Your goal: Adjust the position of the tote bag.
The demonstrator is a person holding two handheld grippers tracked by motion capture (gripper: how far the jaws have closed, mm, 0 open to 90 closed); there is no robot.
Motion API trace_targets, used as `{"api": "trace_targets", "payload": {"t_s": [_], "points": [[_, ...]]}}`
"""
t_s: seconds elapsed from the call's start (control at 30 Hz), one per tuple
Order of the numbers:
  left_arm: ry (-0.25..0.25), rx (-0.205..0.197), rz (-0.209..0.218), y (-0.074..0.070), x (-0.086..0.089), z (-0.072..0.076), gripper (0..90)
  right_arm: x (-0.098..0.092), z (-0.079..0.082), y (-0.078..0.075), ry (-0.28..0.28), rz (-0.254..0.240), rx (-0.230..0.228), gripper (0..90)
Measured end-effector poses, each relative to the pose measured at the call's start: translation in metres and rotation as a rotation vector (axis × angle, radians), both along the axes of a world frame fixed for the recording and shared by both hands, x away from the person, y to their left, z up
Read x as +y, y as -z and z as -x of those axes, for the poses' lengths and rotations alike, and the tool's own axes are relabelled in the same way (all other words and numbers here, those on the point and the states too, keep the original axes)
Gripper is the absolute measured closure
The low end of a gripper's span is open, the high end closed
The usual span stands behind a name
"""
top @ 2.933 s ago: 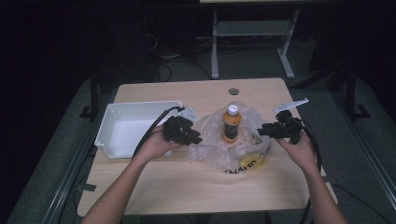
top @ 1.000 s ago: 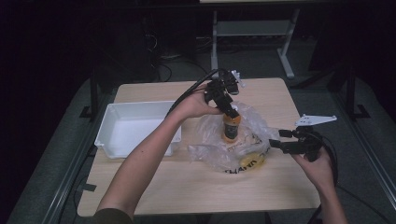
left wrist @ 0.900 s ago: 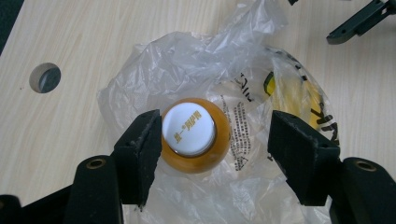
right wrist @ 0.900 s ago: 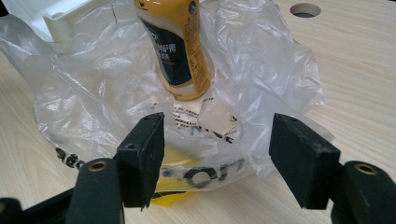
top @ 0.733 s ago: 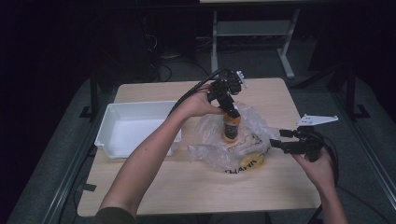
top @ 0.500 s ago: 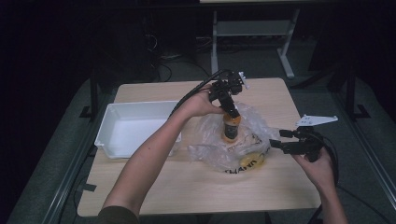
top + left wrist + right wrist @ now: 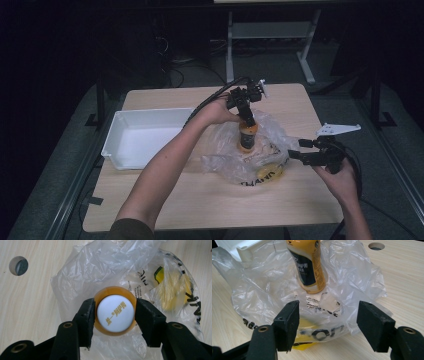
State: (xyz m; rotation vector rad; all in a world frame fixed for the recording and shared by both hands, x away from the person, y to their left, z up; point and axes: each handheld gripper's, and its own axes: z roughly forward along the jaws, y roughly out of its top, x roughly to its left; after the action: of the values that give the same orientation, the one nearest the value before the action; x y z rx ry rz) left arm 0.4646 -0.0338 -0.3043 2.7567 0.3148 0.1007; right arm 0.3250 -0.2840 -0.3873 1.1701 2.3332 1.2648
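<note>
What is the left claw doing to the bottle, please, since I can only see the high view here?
Observer: In the left gripper view, the left claw comes down from above, with a jaw at each side of the bottle just below its white cap.
Operator: Thank you. Is anything else inside the plastic bag?
Observer: Yes, a yellow item lies in the plastic bag beside the bottle, too blurred through the film to name.
Operator: And is the right claw holding the bag?
Observer: No. In the right gripper view, the right claw is open, its jaws spread wide in front of the bag's near edge.
</note>
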Motion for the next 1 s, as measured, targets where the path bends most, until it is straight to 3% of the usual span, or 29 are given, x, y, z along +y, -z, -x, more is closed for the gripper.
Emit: {"api": "trace_targets", "payload": {"t_s": [0.07, 0.2, 0.4, 1.0], "points": [[0.006, 0.007, -0.009, 0.0001, -0.0017, -0.0003, 52.2, 0.0008, 0.0, 0.0001, 0.001, -0.001, 0.005, 33.8], [0.015, -0.016, -0.024, 0.0017, -0.0044, 0.0017, 54.0, 0.0016, -0.0002, 0.0003, -0.002, 0.0, 0.002, 33.7], [-0.002, 0.02, -0.014, 0.0, -0.002, -0.0023, 56.4, 0.0027, 0.0004, -0.0002, -0.002, -0.001, 0.006, 33.5], [-0.01, 0.033, -0.029, -0.0014, -0.004, -0.0037, 58.5, 0.0069, -0.0008, 0.0012, -0.014, 0.004, 0.012, 33.5]]}}
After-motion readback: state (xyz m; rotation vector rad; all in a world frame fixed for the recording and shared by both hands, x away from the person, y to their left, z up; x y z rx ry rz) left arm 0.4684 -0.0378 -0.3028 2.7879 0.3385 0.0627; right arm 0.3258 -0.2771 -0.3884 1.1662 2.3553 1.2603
